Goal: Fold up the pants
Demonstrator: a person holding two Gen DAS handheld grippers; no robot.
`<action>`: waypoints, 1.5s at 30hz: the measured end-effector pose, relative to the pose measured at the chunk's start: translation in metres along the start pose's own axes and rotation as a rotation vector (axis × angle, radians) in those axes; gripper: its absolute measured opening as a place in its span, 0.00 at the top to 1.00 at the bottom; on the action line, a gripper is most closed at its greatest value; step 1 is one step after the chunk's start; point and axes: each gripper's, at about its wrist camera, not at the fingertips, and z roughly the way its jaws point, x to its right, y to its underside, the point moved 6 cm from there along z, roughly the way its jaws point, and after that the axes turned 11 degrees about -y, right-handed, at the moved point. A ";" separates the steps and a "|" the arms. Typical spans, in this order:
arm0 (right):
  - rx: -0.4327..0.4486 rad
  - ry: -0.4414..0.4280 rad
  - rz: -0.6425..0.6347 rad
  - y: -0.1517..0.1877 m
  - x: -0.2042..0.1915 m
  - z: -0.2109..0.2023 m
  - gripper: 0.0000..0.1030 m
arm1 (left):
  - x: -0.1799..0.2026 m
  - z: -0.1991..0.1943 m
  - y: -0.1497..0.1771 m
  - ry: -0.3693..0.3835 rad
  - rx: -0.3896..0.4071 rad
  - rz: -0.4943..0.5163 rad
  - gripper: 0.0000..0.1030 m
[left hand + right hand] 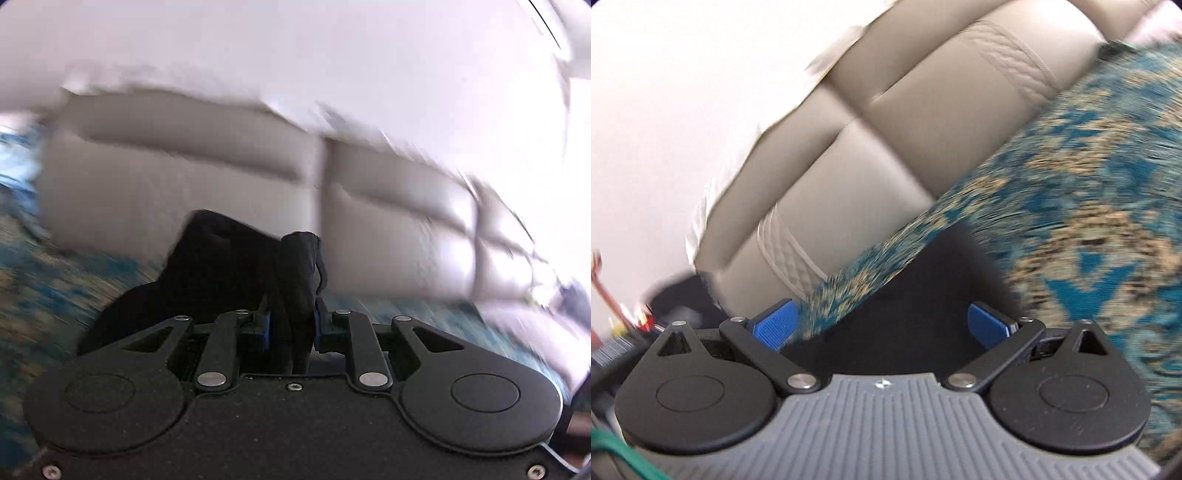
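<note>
Between the blue pads of the left gripper [291, 325] there's a bunched-up wad of the black fabric pants [229, 273], and the jaws are squeezed together on it, so that side has a solid pinch. From the pinch the dark cloth hangs away toward the patterned teal-and-tan rug [55, 288], in front of the beige leather sofa [177, 177] that fills the background.

The right gripper [882, 325] is a different story: its blue pads stand wide apart with nothing clamped. In that view more of the black pants fabric lies just past the jaws, spread out dark against the rug, with the sofa behind it. I can't tell if the cloth is actually between the fingers or just beyond them, since everything's smeared with motion blur.

Progress-wise, my read is we're early or mid-fold at best. One end of the pants is lifted and held, but I don't see any neat flat fold anywhere, just a hanging bunch and a dark patch low by the rug. Whether a first fold is already in there, the frames are too blurry to say. What looks left: the right side needs its own grab, the fabric needs laying flat in front of the sofa, and the actual folding over and squaring up remains to be done.
</note>
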 end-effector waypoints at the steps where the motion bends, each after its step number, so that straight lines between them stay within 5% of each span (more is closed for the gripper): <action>1: 0.018 0.002 0.021 -0.004 0.007 -0.009 0.00 | 0.020 0.012 0.016 0.037 -0.056 0.027 0.79; 6: 0.067 0.039 0.052 -0.014 0.029 -0.031 0.00 | 0.075 0.058 0.085 0.176 -0.387 0.117 0.69; 10: 0.048 0.072 -0.007 -0.011 0.029 -0.030 0.00 | 0.074 0.035 0.086 0.237 -0.336 0.139 0.31; 13: 0.026 0.100 -0.091 -0.001 0.020 -0.024 0.00 | 0.063 0.014 0.074 0.257 -0.299 0.131 0.21; 16: 0.007 0.126 -0.180 0.012 0.006 -0.021 0.00 | 0.033 -0.007 0.060 0.212 -0.238 0.091 0.21; 18: -0.020 0.144 -0.247 0.025 -0.004 -0.015 0.00 | 0.009 -0.016 0.051 0.126 -0.187 0.069 0.31; 20: -0.052 0.182 -0.304 0.041 -0.011 -0.010 0.02 | -0.015 -0.014 0.050 0.007 -0.171 0.080 0.66; 22: -0.077 0.239 -0.344 0.057 -0.015 -0.005 0.06 | -0.034 -0.007 0.055 -0.106 -0.200 0.115 0.80; 26: -0.094 0.310 -0.417 0.086 -0.023 -0.002 0.09 | -0.049 -0.006 0.076 -0.156 -0.233 0.152 0.80; 32: -0.118 0.278 -0.509 0.109 -0.035 0.005 0.11 | -0.051 0.000 0.102 -0.163 -0.235 0.149 0.75; 39: -0.071 0.213 -0.377 0.085 -0.025 0.016 0.15 | -0.050 -0.003 0.106 -0.125 -0.257 0.108 0.70; 42: -0.051 0.210 -0.312 0.073 -0.020 0.023 0.35 | -0.047 -0.008 0.108 -0.097 -0.272 0.110 0.69; 44: -0.058 0.254 -0.330 0.070 -0.018 0.027 0.62 | -0.046 -0.011 0.109 -0.083 -0.281 0.113 0.68; 45: -0.062 0.264 -0.344 0.069 -0.019 0.029 0.64 | -0.045 -0.012 0.109 -0.077 -0.287 0.115 0.68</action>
